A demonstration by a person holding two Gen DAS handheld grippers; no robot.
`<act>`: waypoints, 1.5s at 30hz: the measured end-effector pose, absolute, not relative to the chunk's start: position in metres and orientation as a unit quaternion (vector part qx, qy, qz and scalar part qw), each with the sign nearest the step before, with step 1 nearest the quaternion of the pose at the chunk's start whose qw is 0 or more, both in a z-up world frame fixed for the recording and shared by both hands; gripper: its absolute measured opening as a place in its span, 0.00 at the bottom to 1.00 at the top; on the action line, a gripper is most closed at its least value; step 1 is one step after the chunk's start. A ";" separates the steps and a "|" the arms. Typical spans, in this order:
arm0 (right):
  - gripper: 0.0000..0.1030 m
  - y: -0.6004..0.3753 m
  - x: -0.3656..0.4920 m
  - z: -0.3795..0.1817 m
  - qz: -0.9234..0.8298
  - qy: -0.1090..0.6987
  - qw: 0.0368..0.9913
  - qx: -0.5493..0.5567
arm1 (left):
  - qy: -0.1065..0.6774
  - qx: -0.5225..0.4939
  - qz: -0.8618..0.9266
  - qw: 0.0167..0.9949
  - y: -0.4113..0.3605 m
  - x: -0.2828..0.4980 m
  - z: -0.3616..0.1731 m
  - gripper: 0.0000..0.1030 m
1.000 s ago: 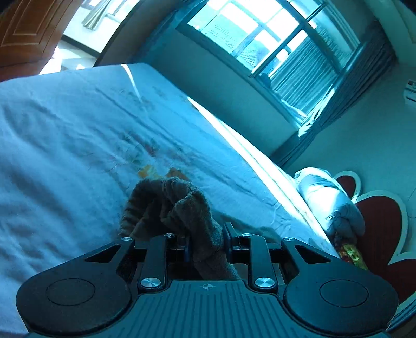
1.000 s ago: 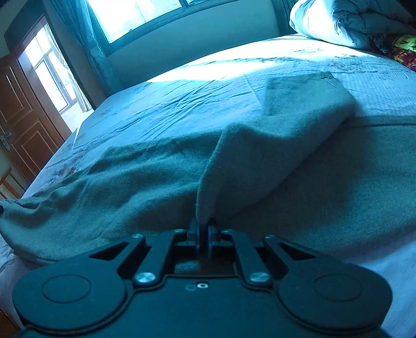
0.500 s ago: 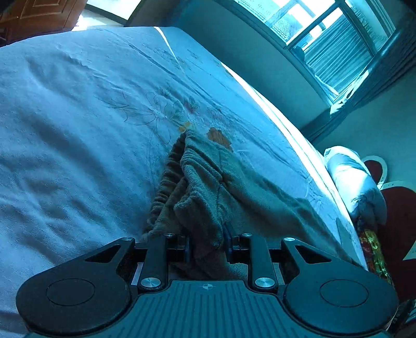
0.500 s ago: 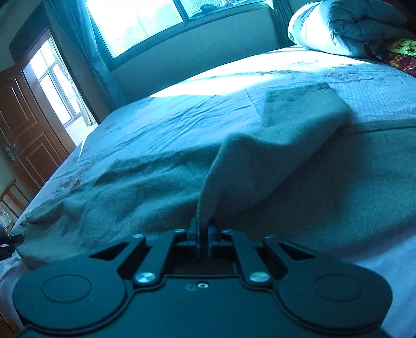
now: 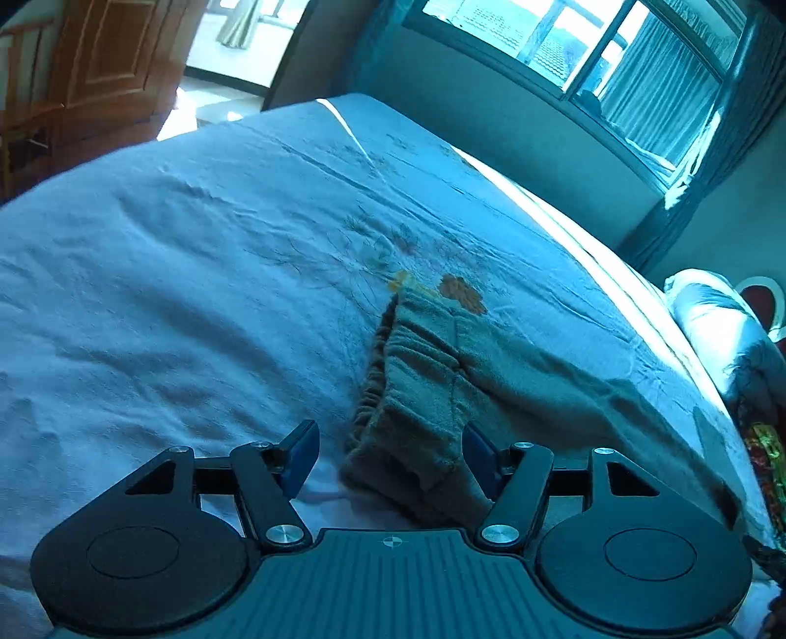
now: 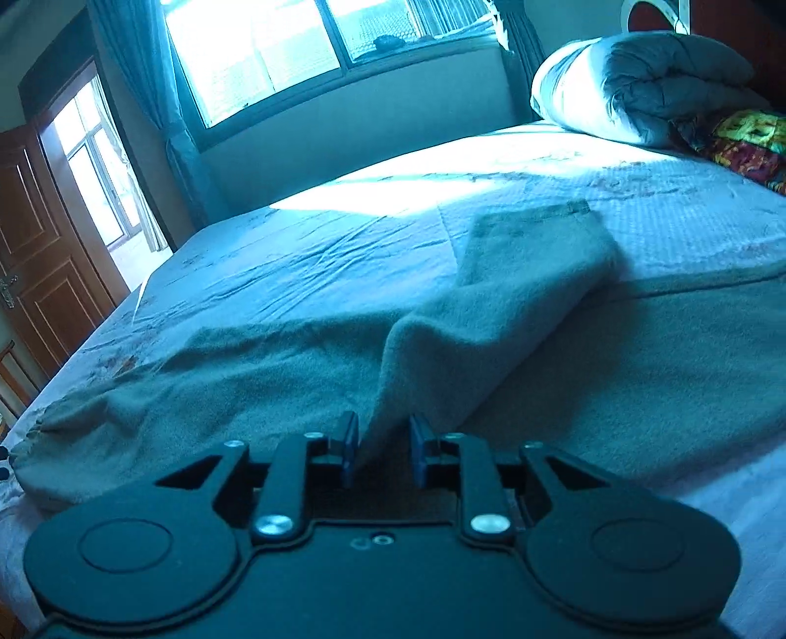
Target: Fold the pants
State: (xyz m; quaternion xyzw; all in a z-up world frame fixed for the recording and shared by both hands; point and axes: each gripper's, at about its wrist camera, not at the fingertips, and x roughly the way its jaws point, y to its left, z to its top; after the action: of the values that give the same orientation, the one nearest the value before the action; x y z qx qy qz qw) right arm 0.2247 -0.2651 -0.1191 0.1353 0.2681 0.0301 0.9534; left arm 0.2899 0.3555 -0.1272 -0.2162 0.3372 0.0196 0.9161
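Grey-green fleece pants (image 5: 442, 388) lie spread along the bed (image 5: 196, 275), and judging by how they lie the fold is only partly made. In the left wrist view the gathered elastic waistband (image 5: 378, 373) sits on the sheet just ahead of the jaws, its near corner reaching in between them. The left gripper (image 5: 388, 454) has its jaws spread wide, both blue pads clear of the cloth, so it holds nothing. In the right wrist view one pant leg (image 6: 516, 295) is doubled over the other, its hem (image 6: 530, 216) lying far ahead of the jaws and a ridge of fabric running back into the gap between them. The right gripper (image 6: 379, 450) is parted a little; whether its pads touch that ridge cannot be told, but it does not look pinched.

So the lengthwise fold looks laid down and let go. What remains, I judge, is smoothing it and folding the length across, waistband toward hems. Beyond the pants are a rolled duvet (image 6: 638, 83), a window (image 6: 294, 44) and a wooden door (image 6: 44, 236).
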 end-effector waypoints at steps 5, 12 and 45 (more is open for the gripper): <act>0.15 -0.267 0.230 -0.096 0.021 0.231 0.966 0.111 | 0.257 -0.166 0.022 0.952 0.326 0.280 -0.081 0.83; 0.14 -0.220 0.279 -0.105 0.070 0.266 0.958 0.077 | 0.288 -0.081 -0.022 0.954 0.224 0.355 -0.095 0.92; 0.15 -0.310 0.195 -0.129 -0.091 0.298 0.935 0.168 | 0.330 0.006 0.109 0.938 0.084 0.278 -0.159 1.00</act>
State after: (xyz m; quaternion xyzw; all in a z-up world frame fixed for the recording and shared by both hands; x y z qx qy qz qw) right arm 0.1946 -0.3102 -0.1292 0.1683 0.2985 -0.0909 0.9350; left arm 0.2778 0.0841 -0.1586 0.0064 0.3304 0.1090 0.9375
